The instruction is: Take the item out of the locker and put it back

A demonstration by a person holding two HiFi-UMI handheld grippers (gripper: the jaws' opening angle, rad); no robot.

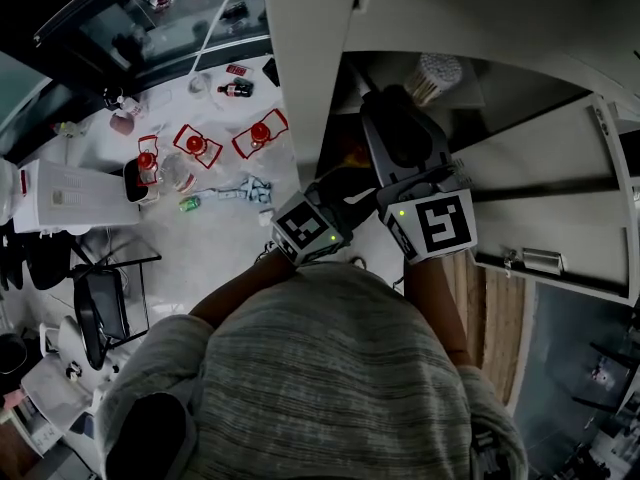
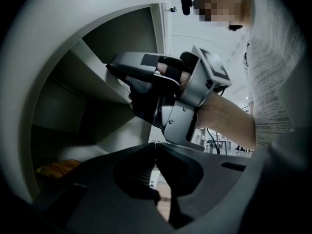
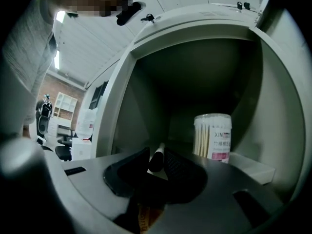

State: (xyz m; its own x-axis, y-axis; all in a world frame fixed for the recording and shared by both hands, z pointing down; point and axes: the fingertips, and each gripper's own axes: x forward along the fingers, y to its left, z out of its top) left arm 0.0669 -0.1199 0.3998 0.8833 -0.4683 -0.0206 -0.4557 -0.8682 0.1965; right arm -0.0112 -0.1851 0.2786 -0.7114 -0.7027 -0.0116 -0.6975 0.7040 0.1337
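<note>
The slim dark stick with a pale tip (image 3: 155, 161) sits pinched between the pads of your right claw (image 3: 157, 154) at the mouth of the open grey metal locker (image 3: 122, 111). You grip its near end, probably so the pale end leads inward. It looks thin, smooth and light, like a pen. Deeper on the shelf, apart from it, stands a clear round tub of cotton swabs (image 3: 213, 135). Your left claw (image 2: 155, 145) is clenched on nothing, parked beside the opening.

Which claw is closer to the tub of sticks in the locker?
Right. The right claw, gripping a thin dark stick, is inside the locker, short of the tub; the left claw sits behind, near the opening.
</note>
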